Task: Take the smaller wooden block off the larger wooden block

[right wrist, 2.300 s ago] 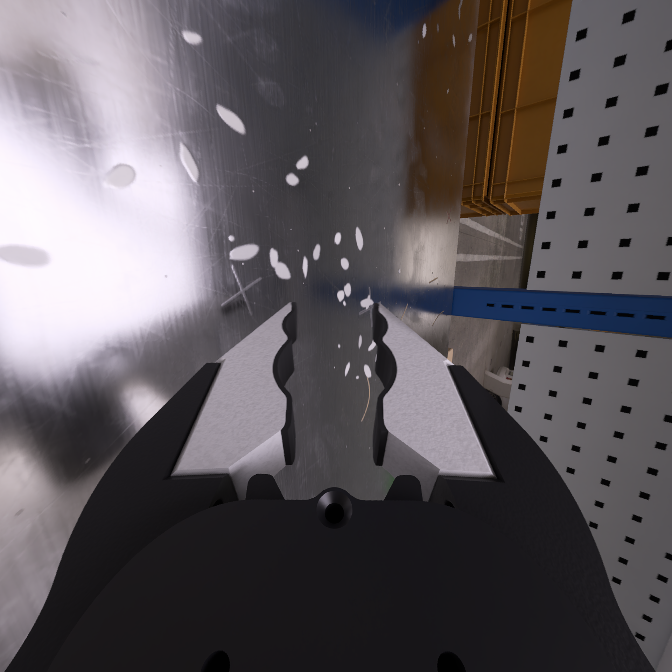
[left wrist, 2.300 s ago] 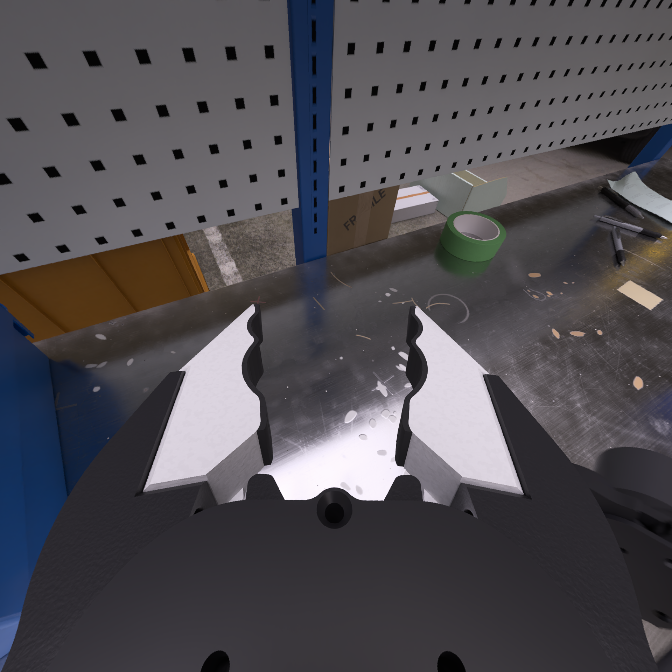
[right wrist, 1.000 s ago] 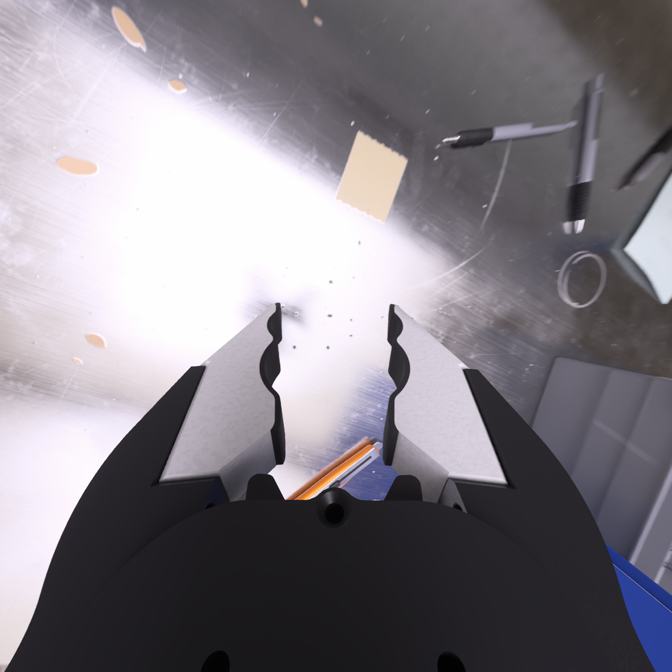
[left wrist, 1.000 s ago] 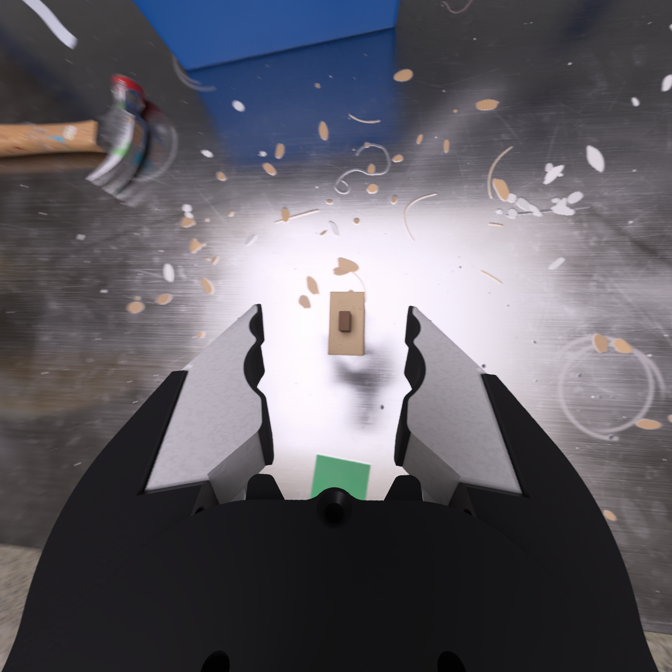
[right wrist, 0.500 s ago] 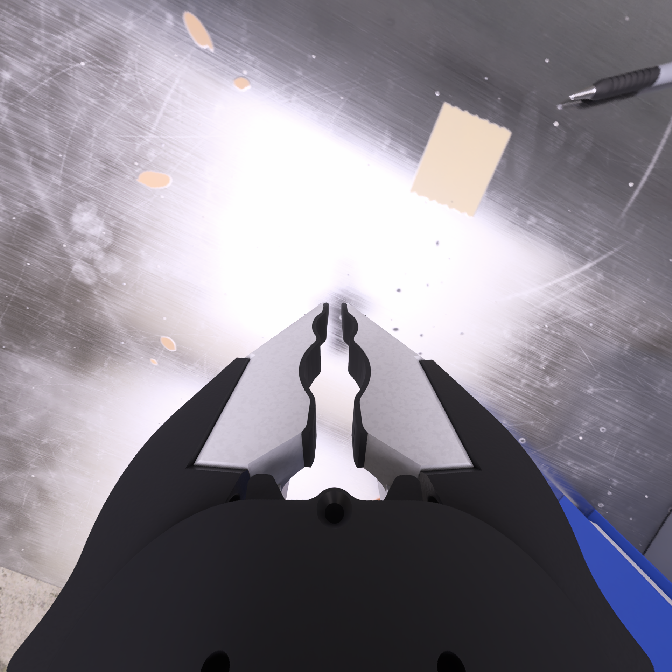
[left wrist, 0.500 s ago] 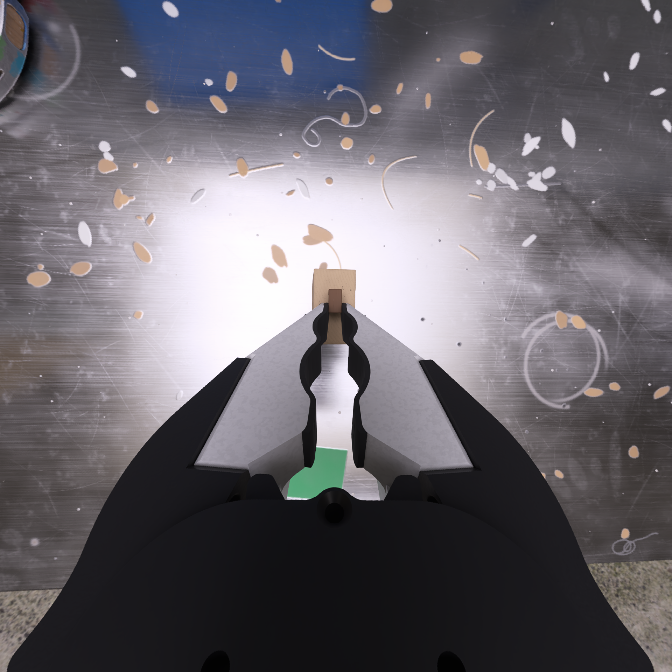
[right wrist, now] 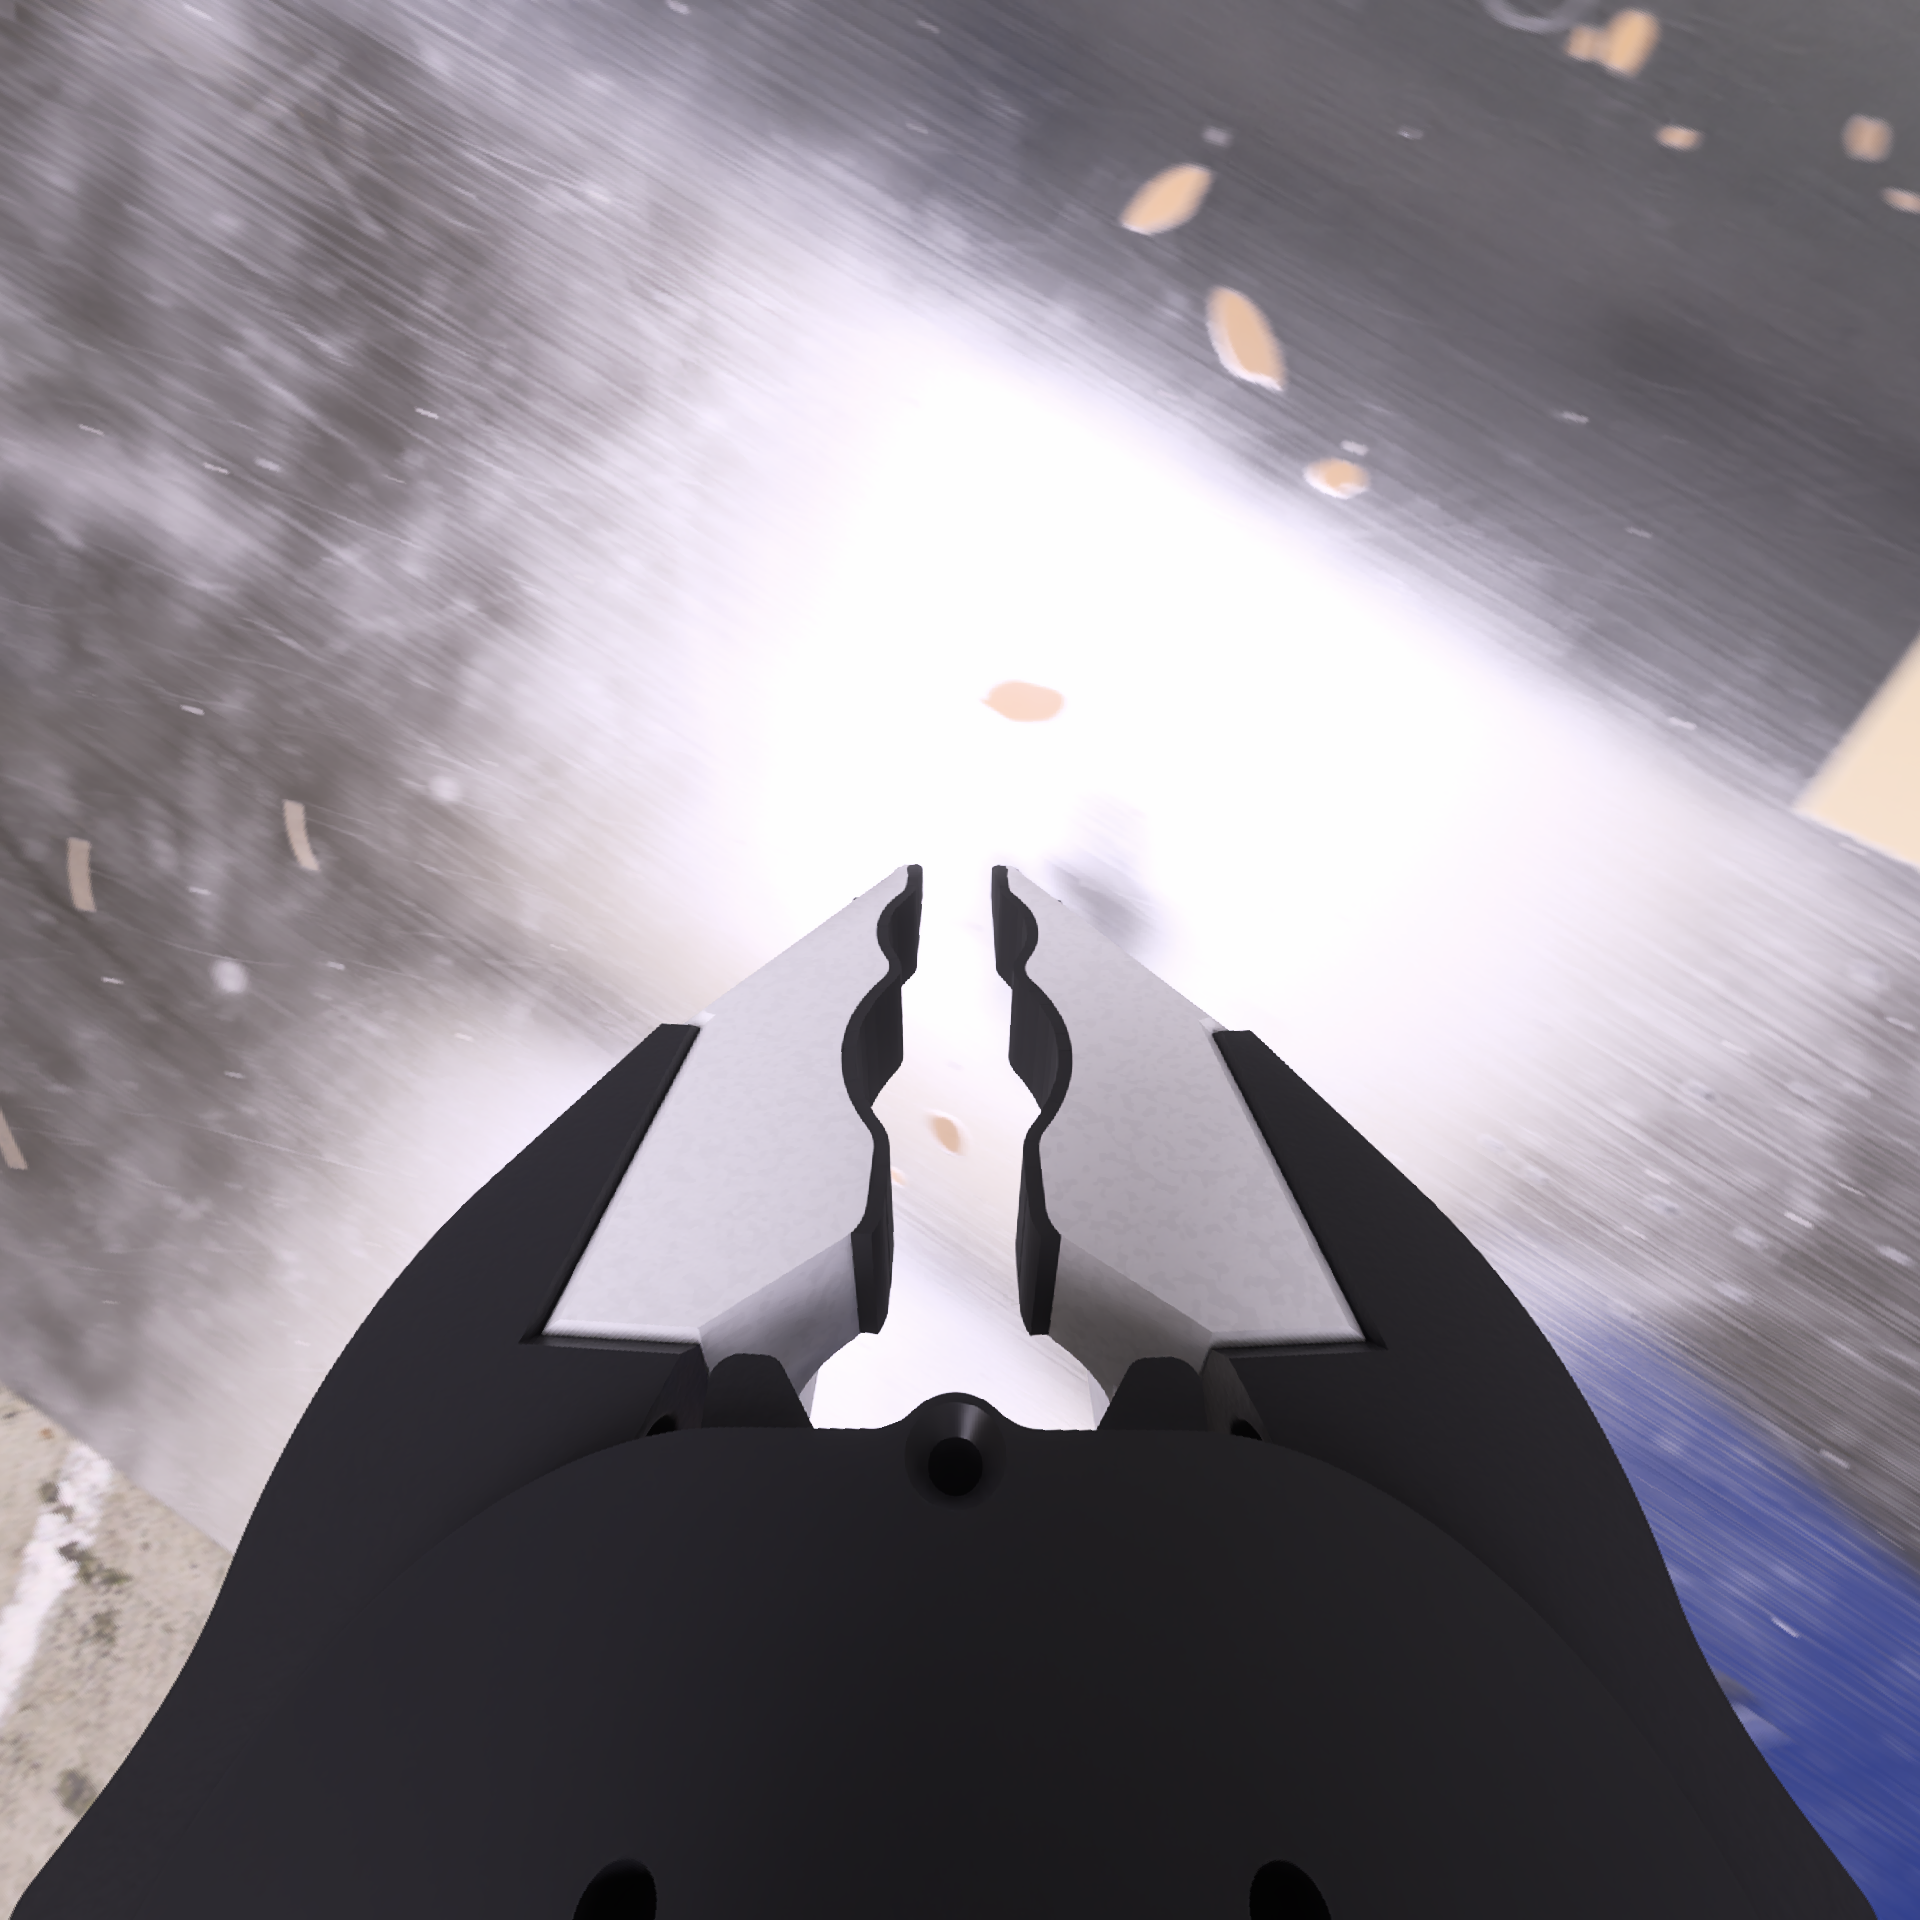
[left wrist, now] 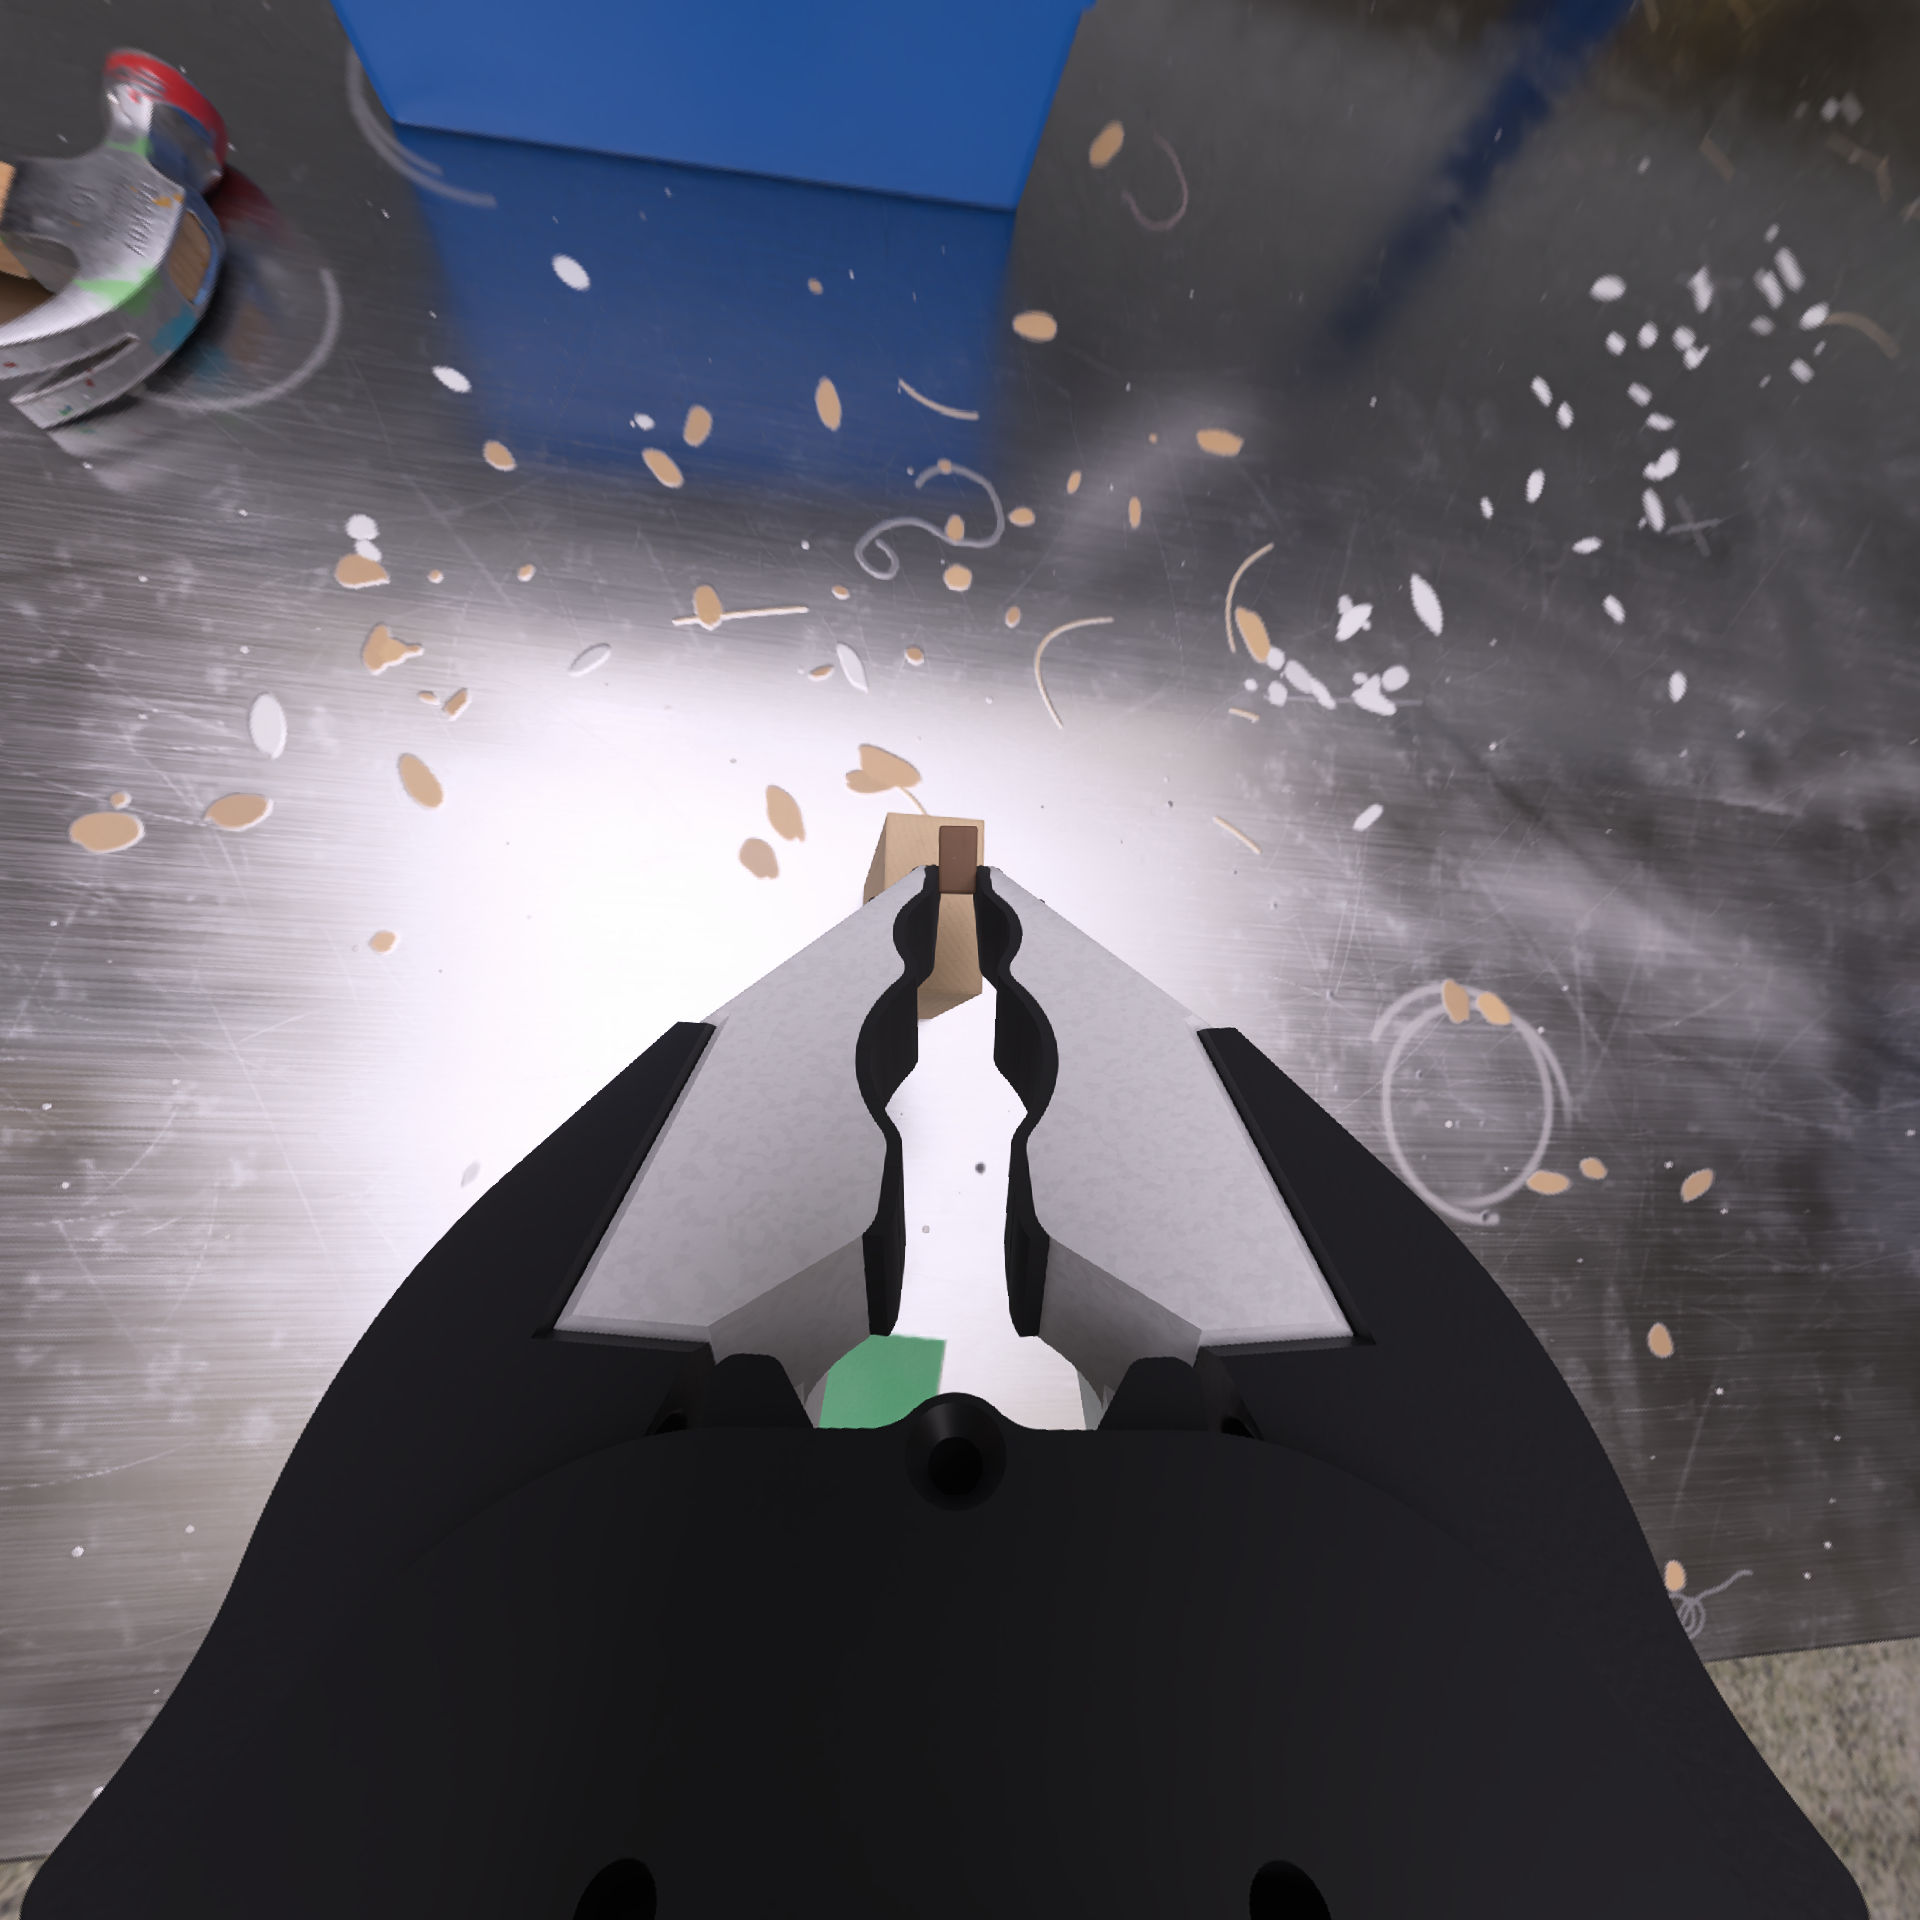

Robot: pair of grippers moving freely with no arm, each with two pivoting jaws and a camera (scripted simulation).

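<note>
In the left wrist view, the small dark brown wooden block sits on top of the larger pale wooden block, which lies on the shiny metal table. My left gripper is shut, its fingertips pinching the small block from both sides. The fingers hide part of the larger block. I cannot tell whether the small block still touches the larger one. My right gripper is almost closed, with a narrow gap and nothing in it, over a bright bare patch of the table. Neither block shows in the right wrist view.
A blue box stands beyond the blocks and a hammer head lies at the far left. A green patch lies under the left gripper. Wood chips litter the table. In the right wrist view, a tan paper piece is at the right edge.
My left gripper went from wide open above the blocks to shut on the small block, and its view has since tilted up a little. My right gripper closed and swept across the table.
</note>
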